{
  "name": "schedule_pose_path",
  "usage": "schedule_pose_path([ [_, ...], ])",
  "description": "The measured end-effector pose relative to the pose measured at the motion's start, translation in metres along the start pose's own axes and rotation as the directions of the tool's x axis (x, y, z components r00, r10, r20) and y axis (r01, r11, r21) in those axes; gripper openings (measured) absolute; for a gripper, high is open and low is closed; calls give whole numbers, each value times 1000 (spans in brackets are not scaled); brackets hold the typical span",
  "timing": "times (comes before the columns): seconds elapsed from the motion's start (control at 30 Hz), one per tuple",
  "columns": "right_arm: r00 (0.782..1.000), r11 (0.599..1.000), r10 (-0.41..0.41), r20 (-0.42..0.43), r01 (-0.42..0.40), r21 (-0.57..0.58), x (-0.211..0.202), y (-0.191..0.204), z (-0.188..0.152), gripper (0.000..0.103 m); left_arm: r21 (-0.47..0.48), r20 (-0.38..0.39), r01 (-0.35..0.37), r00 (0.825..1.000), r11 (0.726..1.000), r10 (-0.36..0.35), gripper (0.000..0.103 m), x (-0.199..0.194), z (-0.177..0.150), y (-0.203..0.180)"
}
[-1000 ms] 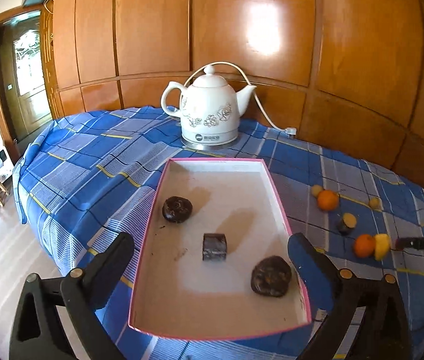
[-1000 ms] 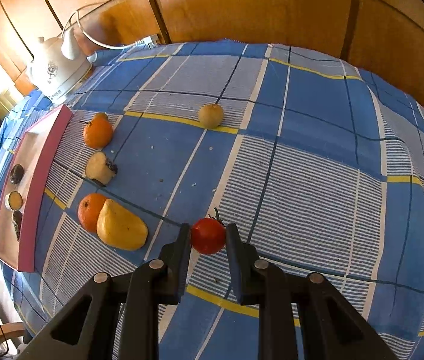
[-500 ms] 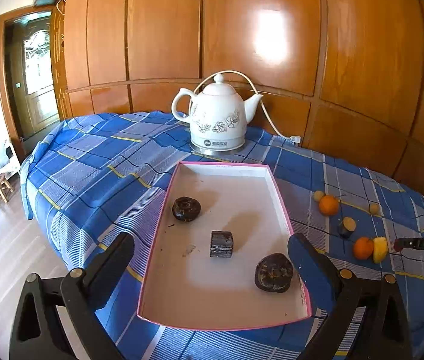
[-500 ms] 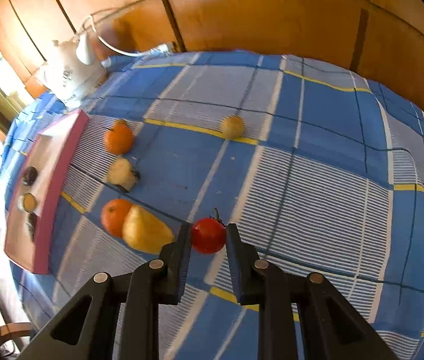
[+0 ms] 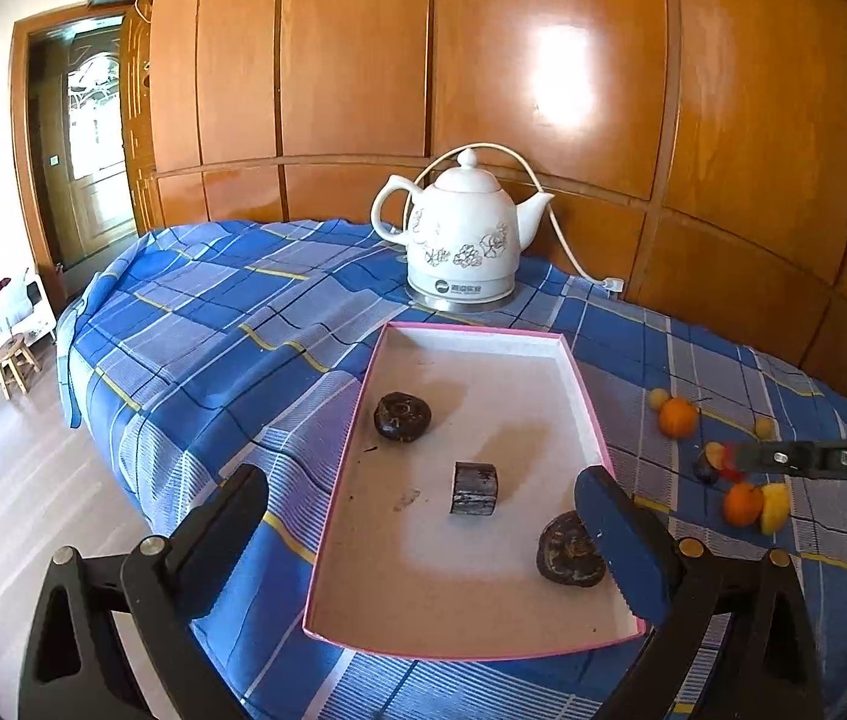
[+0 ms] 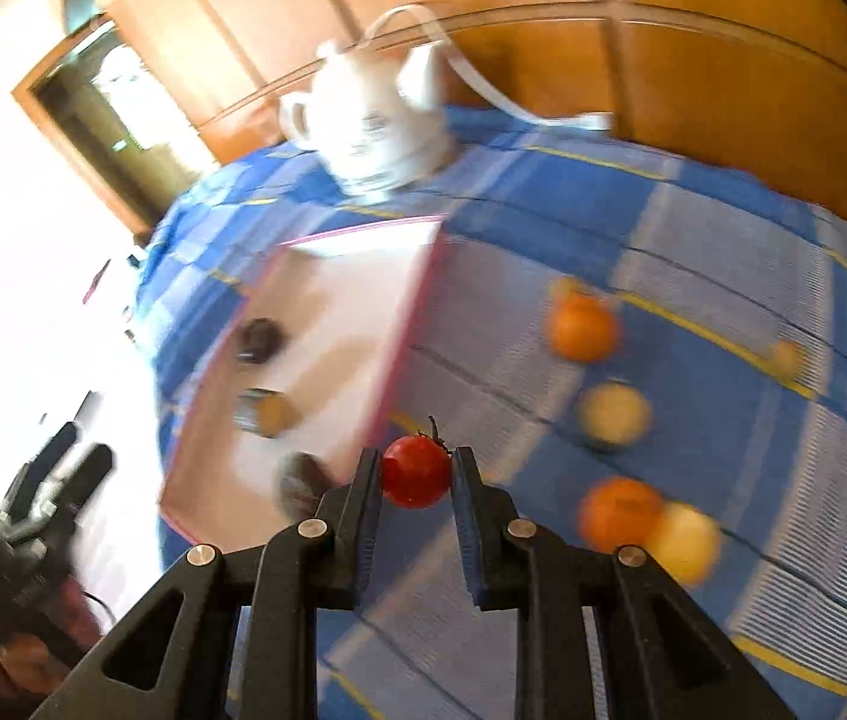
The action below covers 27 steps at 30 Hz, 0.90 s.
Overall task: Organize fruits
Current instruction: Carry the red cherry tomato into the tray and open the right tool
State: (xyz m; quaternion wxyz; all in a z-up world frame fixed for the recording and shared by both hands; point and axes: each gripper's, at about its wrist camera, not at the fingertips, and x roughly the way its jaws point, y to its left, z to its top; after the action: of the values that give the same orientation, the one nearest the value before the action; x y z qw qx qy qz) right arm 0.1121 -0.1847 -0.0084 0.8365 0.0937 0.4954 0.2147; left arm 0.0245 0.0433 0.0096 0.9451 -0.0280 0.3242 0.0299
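A small red tomato [image 6: 416, 471] is clamped between the fingers of the right gripper [image 6: 416, 474] at the lower centre of the right wrist view, its stem pointing up, and it is held clear of the blue checked cloth [image 6: 693, 228]. That view is smeared by motion. Just left of the tomato, the pink-rimmed tray [image 6: 417, 306] is seen running toward the upper left, with three dark pieces lined along its left side. To the right of the tomato, loose fruit lies on the cloth: an orange [image 6: 582, 327] above, a pale round fruit [image 6: 614, 412] in the middle, and a second orange [image 6: 618, 510] touching a yellow fruit [image 6: 684, 543] at the lower right. A white kettle [image 6: 372, 123] stands beyond the tray at the top. In the left wrist view, the left gripper [image 5: 429, 516] is held wide open over the near end of the tray [image 5: 588, 396], nothing between its fingers; one dark piece [image 5: 402, 416] lies upper left in the tray, a block [image 5: 474, 487] in the centre, and a third [image 5: 567, 549] partly behind the right finger. At the right edge of that view, the other gripper is seen as a dark bar above the fruit.
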Motion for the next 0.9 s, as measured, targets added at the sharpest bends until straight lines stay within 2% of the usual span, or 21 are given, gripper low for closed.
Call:
schedule_pose_path([
  [0.23, 997, 997, 58, -54, -61, -51, 49, 56, 19, 23, -41, -23, -25, 999, 999, 24, 103, 6, -3, 17],
  [0.43, 996, 999, 19, -92, -23, -37, 83, 66, 28, 25, -71, -41, -53, 998, 996, 50, 103, 12, -8, 36],
  [0.5, 996, 1000, 12, -94, -14, -20, 89, 64, 29, 30, -80, -49, -56, 997, 995, 52, 103, 14, -10, 41],
  [0.7, 998, 1000, -9, -69, 9, 0, 79, 56, 21, 34, -92, -57, -51, 997, 994, 46, 103, 16, -15, 46],
  [0.9, 998, 997, -70, -10, 69, -46, 50, 54, 6, 35, -80, -50, -25, 999, 996, 21, 103, 13, -16, 37],
])
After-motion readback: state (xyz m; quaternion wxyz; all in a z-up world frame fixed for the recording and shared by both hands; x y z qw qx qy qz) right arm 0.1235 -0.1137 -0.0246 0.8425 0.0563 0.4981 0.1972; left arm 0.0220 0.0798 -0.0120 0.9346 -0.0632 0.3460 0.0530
